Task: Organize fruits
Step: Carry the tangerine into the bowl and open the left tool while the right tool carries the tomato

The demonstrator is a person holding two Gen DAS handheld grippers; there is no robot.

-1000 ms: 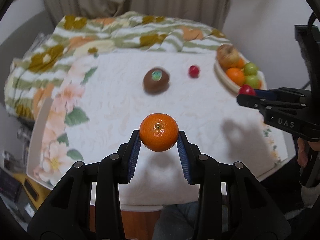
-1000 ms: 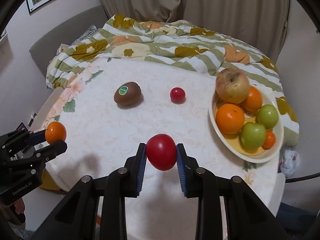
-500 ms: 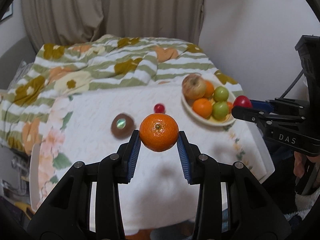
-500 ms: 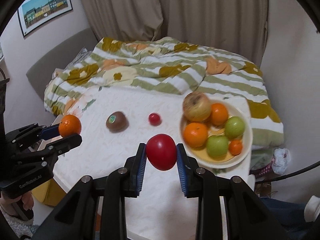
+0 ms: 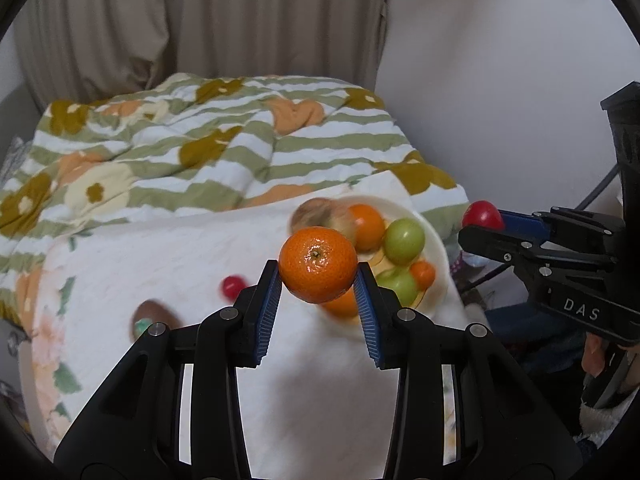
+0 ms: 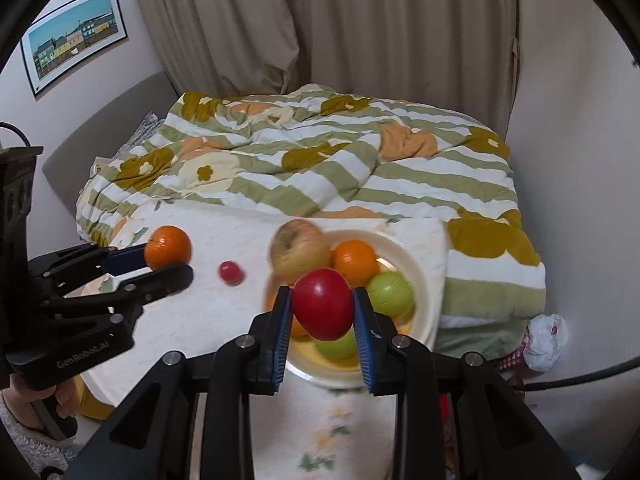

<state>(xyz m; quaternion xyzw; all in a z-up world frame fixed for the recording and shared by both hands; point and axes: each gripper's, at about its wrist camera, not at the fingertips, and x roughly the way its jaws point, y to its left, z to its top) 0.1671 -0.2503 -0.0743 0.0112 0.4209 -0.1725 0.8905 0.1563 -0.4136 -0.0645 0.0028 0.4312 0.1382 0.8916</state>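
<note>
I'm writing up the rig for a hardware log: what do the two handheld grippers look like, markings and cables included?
Both are matte black with angular, open-framed fingers, silver screw heads and ribbed blue pads. The left gripper has "GenRobot.AI" in pale letters on its body and a thin black cable behind it. The right gripper reads "DAS" and also trails a dark cable. A fuzzy light sleeve shows at the left hand.
</note>
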